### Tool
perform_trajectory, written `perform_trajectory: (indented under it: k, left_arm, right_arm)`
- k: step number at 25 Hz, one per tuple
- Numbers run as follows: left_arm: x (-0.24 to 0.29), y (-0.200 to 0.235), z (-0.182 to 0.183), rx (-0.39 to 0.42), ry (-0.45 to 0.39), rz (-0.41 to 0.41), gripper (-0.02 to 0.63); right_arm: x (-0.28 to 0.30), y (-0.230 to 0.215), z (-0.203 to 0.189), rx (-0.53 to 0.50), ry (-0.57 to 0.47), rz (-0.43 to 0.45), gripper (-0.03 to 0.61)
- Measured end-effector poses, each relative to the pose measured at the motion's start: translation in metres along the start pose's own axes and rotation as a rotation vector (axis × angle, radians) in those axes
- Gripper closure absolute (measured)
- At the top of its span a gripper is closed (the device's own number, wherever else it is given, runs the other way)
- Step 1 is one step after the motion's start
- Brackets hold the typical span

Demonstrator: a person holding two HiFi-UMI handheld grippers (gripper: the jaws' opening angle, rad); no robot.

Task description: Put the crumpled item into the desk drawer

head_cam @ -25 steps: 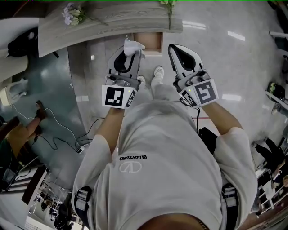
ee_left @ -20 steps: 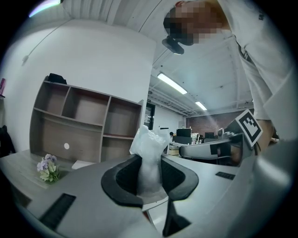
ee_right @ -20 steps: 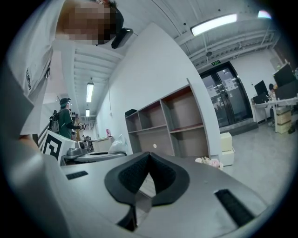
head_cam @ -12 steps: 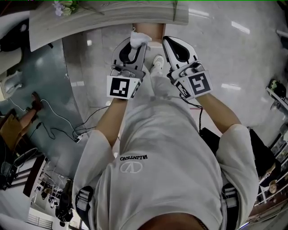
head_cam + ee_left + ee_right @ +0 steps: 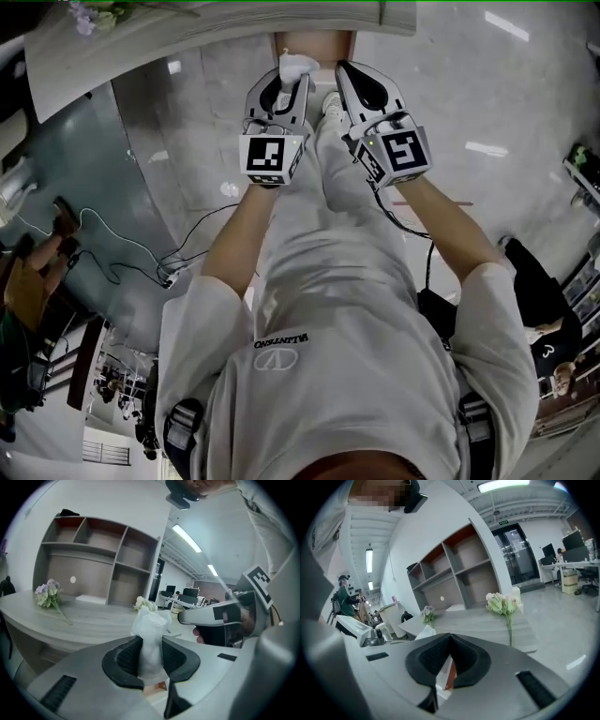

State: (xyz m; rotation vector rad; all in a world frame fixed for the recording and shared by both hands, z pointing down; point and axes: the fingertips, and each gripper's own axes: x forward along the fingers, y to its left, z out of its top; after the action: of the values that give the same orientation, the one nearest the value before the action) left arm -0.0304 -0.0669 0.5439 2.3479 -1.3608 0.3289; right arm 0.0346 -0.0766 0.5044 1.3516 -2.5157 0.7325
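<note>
L gripper (image 5: pixel 151 641) pinches crumpled item (image 5: pixel 149 620); R gripper (image 5: pixel 450 637) closed, empty; shelf (image 5: pixel 457 571) only gripper views.

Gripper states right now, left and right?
left gripper: closed on the crumpled white item.
right gripper: closed, nothing between the jaws.

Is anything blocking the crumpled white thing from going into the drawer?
Nothing I can see. The left tongs grip the crumpled white item just in front of the open drawer, and nothing sits between them.
</note>
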Motion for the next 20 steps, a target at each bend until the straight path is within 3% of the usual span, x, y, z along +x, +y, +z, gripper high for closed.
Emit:
perform_trajectory:
  k: [6,15,20]
  left_arm:
    - [0.036,0.009,-0.042,-0.04,0.099,0.046,0.529]
    - [0.072,0.028,-0.112,-0.065,0.237,0.099,0.529]
    - [0.081,0.028,-0.128,-0.071,0.299,0.118,0.529]
  right_arm:
    - [0.025,-0.026,-0.047,0.087,0.111,-0.06,0.578]
    - [0.056,-0.065,-0.12,0.087,0.239,-0.113,0.578]
    - [0.061,-0.076,-0.132,0.082,0.269,-0.132,0.578]
